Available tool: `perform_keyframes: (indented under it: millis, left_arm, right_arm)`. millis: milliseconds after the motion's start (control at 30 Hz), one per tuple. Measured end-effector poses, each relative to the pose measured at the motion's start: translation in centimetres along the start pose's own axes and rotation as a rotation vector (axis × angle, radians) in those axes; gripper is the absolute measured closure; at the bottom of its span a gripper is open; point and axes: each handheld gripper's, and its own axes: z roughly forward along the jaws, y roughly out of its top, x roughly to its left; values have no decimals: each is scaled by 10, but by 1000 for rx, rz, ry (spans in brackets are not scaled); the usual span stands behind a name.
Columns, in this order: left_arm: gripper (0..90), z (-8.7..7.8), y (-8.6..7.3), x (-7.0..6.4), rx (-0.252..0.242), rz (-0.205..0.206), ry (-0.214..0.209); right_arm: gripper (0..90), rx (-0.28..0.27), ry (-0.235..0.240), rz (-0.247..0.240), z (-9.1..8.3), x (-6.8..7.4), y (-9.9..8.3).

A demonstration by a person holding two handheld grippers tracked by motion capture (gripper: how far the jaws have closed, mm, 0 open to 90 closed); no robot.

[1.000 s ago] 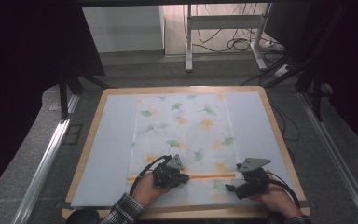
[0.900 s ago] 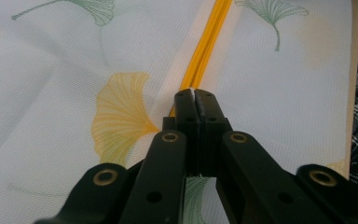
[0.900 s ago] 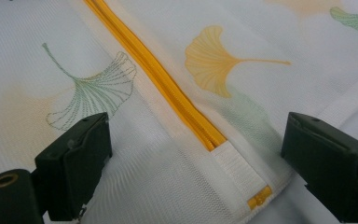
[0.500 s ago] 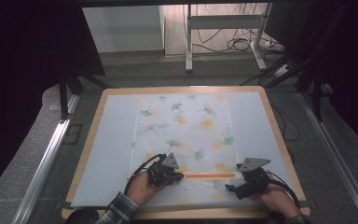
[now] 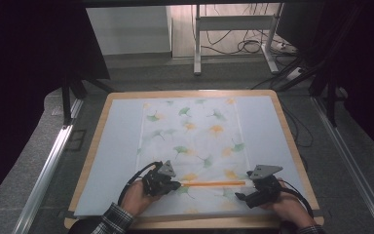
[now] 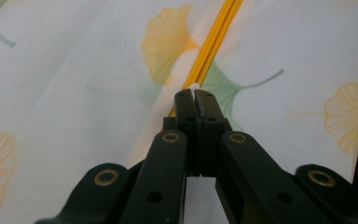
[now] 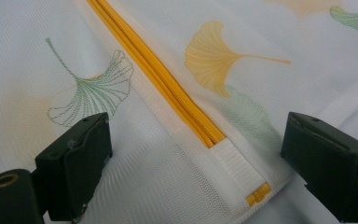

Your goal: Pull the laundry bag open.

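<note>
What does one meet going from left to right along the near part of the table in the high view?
Bare table mat → left gripper → yellow zipper → right gripper → wooden table edge.

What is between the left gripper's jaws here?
The left gripper is shut at the yellow zipper of the mesh bag. A small white bit peeks from the tips, probably the pull; whatever else they pinch is hidden.

Left gripper (image 5: pixel 174 185) low near the table's front, jaws pressed together, left hand (image 5: pixel 135 196) behind it, right gripper (image 5: pixel 243 196) low too, jaws wide apart, right hand (image 5: pixel 286 204) holding it
</note>
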Motion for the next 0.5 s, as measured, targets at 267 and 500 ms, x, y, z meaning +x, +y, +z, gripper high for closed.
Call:
perform_keyframes:
  millis: [267,500]
  left_arm:
    - [900,-17,-22,7,7,-43,24]
    - [900,-30,-39,12,18,-68,49]
  right_arm:
    - [86,0,0,0,0,0,0]
    - [86,0,-1,0,0,0,0]
